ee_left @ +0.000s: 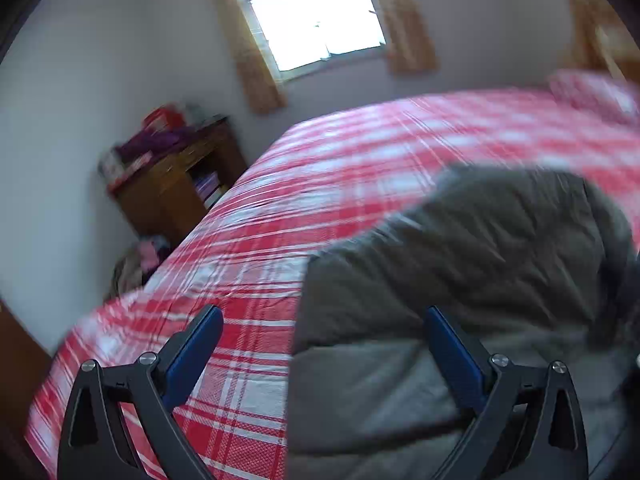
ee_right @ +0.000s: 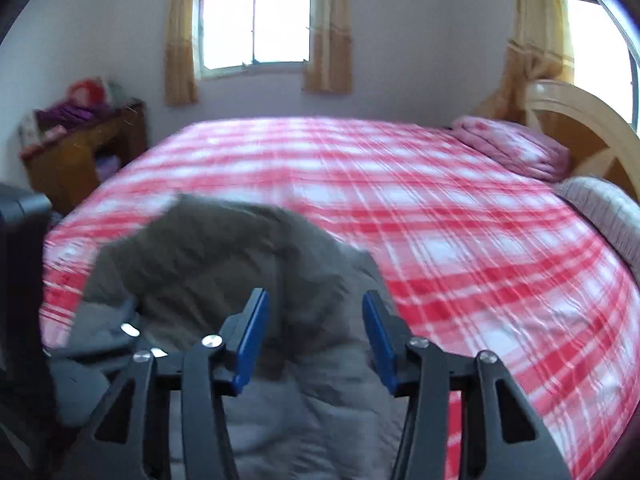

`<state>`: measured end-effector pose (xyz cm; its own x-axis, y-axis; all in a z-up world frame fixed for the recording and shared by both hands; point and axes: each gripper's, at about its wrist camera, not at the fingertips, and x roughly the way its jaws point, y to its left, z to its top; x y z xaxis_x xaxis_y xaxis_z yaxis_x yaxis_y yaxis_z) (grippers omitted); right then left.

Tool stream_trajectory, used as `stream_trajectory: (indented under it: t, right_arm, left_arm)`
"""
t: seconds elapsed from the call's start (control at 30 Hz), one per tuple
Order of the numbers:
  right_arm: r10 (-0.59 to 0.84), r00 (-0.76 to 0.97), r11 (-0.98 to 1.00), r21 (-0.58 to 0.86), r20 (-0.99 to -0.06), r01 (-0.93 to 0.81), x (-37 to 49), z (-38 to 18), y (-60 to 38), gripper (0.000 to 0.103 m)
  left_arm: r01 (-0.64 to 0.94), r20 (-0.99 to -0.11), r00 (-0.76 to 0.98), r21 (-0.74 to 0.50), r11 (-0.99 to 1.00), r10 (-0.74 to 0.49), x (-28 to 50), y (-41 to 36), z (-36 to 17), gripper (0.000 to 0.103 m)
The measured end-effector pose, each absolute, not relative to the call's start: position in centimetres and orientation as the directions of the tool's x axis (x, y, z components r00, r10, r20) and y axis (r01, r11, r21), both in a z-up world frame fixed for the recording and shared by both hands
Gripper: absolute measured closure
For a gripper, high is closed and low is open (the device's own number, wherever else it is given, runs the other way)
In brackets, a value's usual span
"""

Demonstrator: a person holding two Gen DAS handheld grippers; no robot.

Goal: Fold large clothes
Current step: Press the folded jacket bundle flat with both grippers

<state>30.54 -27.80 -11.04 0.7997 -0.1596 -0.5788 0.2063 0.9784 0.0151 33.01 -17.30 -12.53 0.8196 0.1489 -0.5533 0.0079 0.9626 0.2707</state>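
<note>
A large grey garment point(ee_left: 460, 272) lies rumpled on the near edge of a bed with a red and white plaid cover point(ee_left: 328, 168). My left gripper point(ee_left: 322, 316) is open and empty above the garment's left edge, one finger over the plaid, one over the grey cloth. In the right wrist view the garment point(ee_right: 224, 256) lies at the near left of the bed point(ee_right: 440, 208). My right gripper point(ee_right: 314, 300) is open and empty above the garment's right part. The frames are blurred by motion.
A wooden cabinet point(ee_left: 180, 176) with piled things stands left of the bed, also in the right wrist view point(ee_right: 80, 152). A pink folded quilt point(ee_right: 516, 148) and a striped pillow point(ee_right: 604, 204) lie by the headboard point(ee_right: 576, 120). Curtained windows point(ee_right: 256, 20) are behind.
</note>
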Motion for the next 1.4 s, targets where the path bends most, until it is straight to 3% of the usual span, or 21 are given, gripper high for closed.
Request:
stream_trajectory:
  t: [0.17, 0.77, 1.4]
  right_arm:
    - [-0.13, 0.749, 0.987, -0.01, -0.649, 0.162, 32.6, -15.3, -27.3, 0.057]
    - [-0.069, 0.73, 0.984, 0.072, -0.68, 0.16, 32.7, -18.1, -28.5, 0.057]
    - [-0.066, 0.694, 0.984, 0.07, -0.717, 0.166, 33.6, -18.8, -28.2, 0.057]
  left_arm:
    - [0.008, -0.662, 0.743, 0.159, 0.987, 0.1, 35.5, -15.3, -14.1, 0.002]
    - [-0.019, -0.652, 0.746, 0.186, 0.982, 0.138, 35.7, -16.1, -17.6, 0.001]
    - [-0.02, -0.667, 0.727, 0.218, 0.976, 0.163, 36.4, -16.5, -18.5, 0.001]
